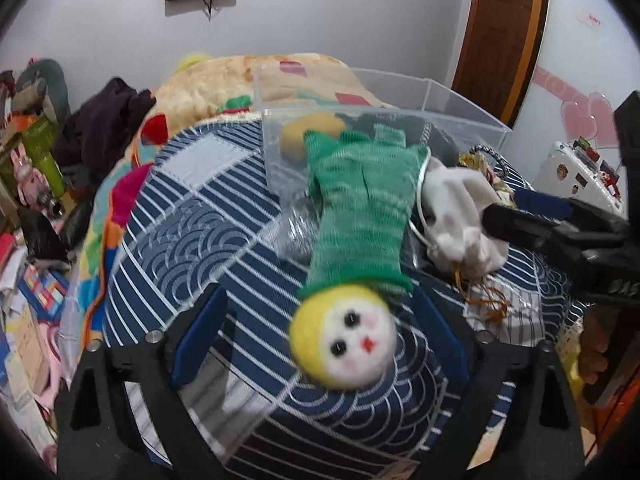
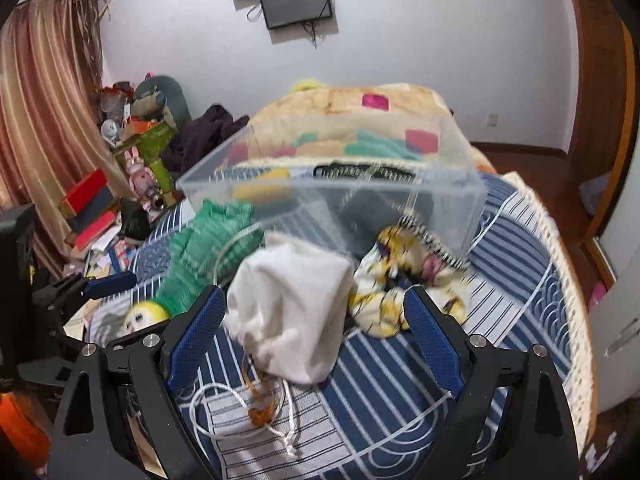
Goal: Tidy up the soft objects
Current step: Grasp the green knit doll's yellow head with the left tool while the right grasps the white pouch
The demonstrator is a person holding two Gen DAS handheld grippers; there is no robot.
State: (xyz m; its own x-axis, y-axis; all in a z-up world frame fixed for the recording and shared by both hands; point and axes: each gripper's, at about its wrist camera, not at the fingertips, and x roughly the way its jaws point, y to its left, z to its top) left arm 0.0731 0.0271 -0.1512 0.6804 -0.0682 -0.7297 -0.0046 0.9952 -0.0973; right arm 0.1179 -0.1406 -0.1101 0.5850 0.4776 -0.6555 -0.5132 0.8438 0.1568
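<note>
The doll [image 1: 352,280] lay on the bed [image 1: 192,216], its head between our left gripper's [image 1: 320,336] spread fingers, its green body reaching toward the clear bin [image 1: 400,96]. Our right gripper [image 2: 312,320] stood open around the white pouch [image 2: 292,304], beside a yellow-patterned cloth [image 2: 400,280].

doll [image 1: 352,240]: green knit, fuzzy felt head; bin [image 1: 384,92]: clear glossy plastic; pouch [image 2: 292,308]: white cloth

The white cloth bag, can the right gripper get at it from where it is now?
Probably yes. The right gripper is open, and the white cloth bag lies on the bed between its fingers with nothing on top; only the green doll and yellow patterned cloth flank it.
</note>
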